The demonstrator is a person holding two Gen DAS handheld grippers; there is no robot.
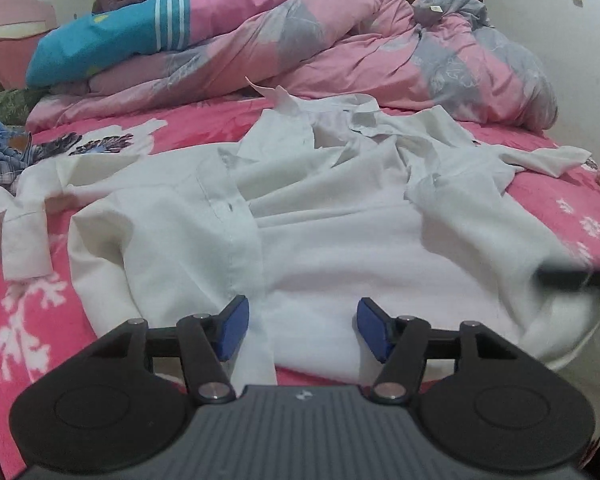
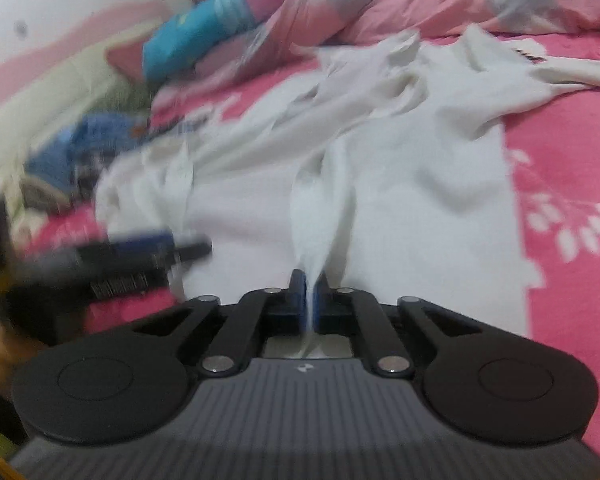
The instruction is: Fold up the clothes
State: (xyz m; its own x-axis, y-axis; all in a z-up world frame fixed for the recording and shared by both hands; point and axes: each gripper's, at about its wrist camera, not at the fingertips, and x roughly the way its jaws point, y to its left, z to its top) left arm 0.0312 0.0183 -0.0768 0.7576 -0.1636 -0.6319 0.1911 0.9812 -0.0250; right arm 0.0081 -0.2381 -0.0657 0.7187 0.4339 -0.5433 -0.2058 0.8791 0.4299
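A white button-up shirt (image 1: 340, 232) lies spread and rumpled on the pink flowered bedsheet (image 1: 32, 312), collar toward the far side and one cuffed sleeve (image 1: 20, 232) stretched out left. My left gripper (image 1: 303, 330) hovers open over the shirt's near hem, its blue pads (image 1: 232, 332) apart and not pressing on cloth. In the right wrist view my right gripper (image 2: 310, 300) is shut on a pinched ridge of the white shirt (image 2: 420, 208), which rises taut from the jaws. The left gripper (image 2: 140, 248) shows there as a dark blur at left.
A bunched pink and grey duvet (image 1: 360, 48) and a blue striped pillow (image 1: 108, 40) fill the far side of the bed. Blue plaid clothing (image 1: 0, 152) lies at the left edge. A white wall (image 1: 560, 40) stands at right.
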